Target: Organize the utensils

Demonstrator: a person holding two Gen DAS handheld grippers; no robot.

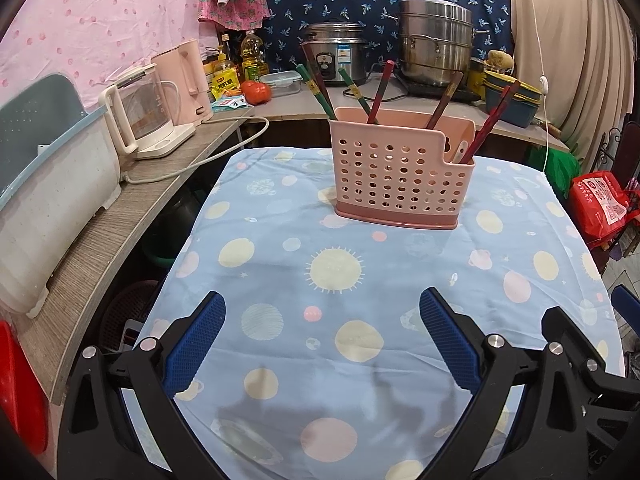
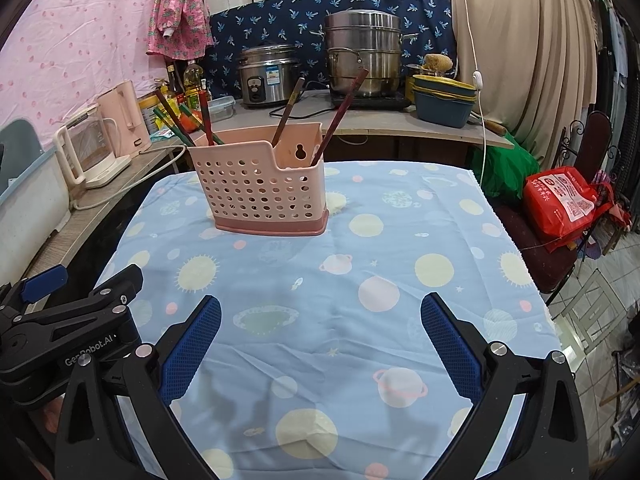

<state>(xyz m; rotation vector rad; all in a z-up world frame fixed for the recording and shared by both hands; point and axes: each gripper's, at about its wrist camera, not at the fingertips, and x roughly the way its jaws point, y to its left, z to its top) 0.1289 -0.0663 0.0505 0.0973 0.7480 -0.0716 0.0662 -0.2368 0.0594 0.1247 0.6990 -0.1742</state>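
A pink perforated utensil holder [image 1: 396,176] [image 2: 260,188] stands upright on the far half of the table. Several red, green and brown chopsticks [image 1: 380,94] [image 2: 340,114] lean out of its compartments, and a white utensil tip [image 1: 461,150] shows in the lower right compartment. My left gripper [image 1: 322,306] hovers open over the near table, well short of the holder, with nothing between its blue pads [image 1: 200,340]. My right gripper [image 2: 320,308] is open too, also empty, to the right of the left one [image 2: 80,316].
A blue cloth with planets and suns [image 1: 340,280] [image 2: 360,264] covers the table. Left is a wooden counter with kettles [image 1: 148,120] and a dish rack [image 1: 44,184]. Behind stand a rice cooker [image 1: 334,54], a steel steamer pot [image 1: 434,44] and blue basins [image 2: 442,100]. A red bag [image 2: 560,206] lies on a chair at right.
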